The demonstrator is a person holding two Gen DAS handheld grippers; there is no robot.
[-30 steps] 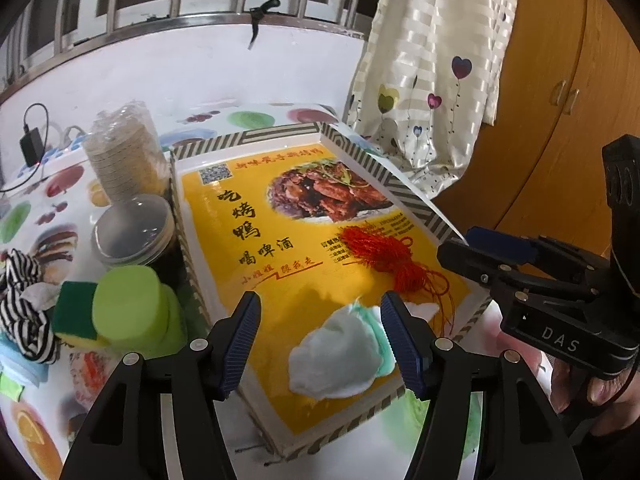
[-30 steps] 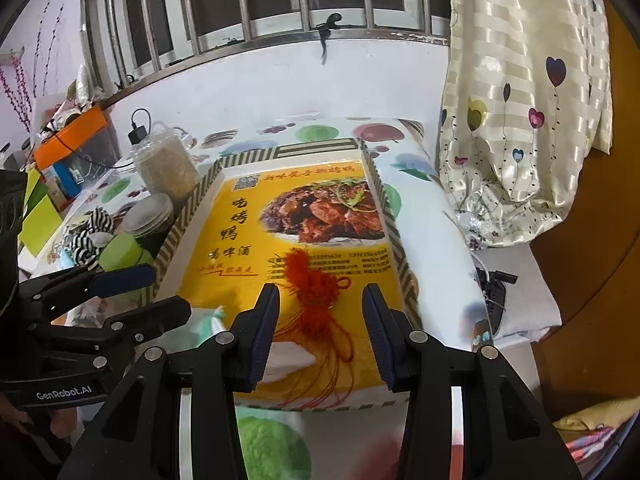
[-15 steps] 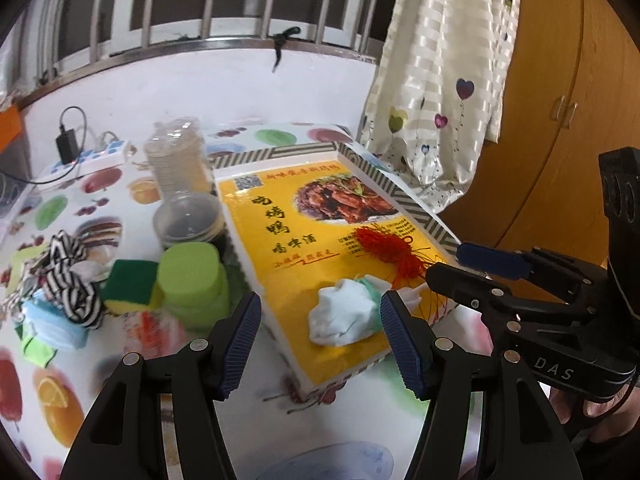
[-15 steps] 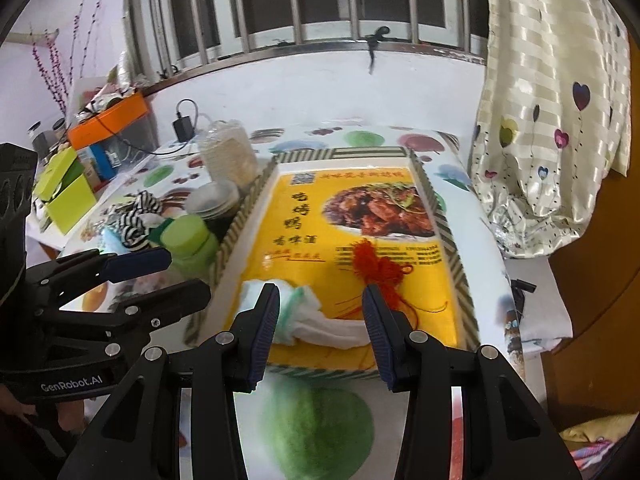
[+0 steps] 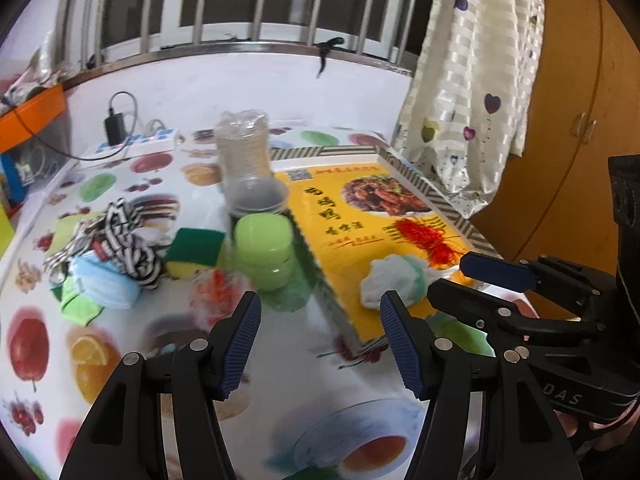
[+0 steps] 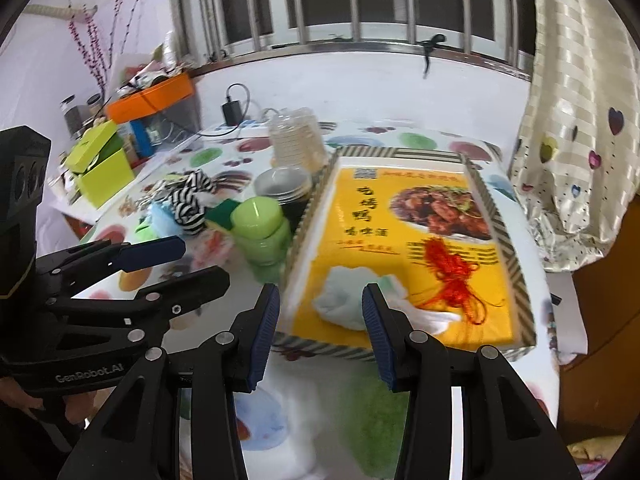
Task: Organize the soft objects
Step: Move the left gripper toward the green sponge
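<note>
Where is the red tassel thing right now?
The red tassel lies inside the yellow tray, on its right side, next to the crumpled white cloth and below the food picture.

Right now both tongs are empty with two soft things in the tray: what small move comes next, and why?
Probably swing the left tongs toward the soft pile left of the tray, likely the striped cloth. Both tongs are open and empty, the white cloth and red tassel knot already lie in the tray, and the pile remains outside it.
</note>
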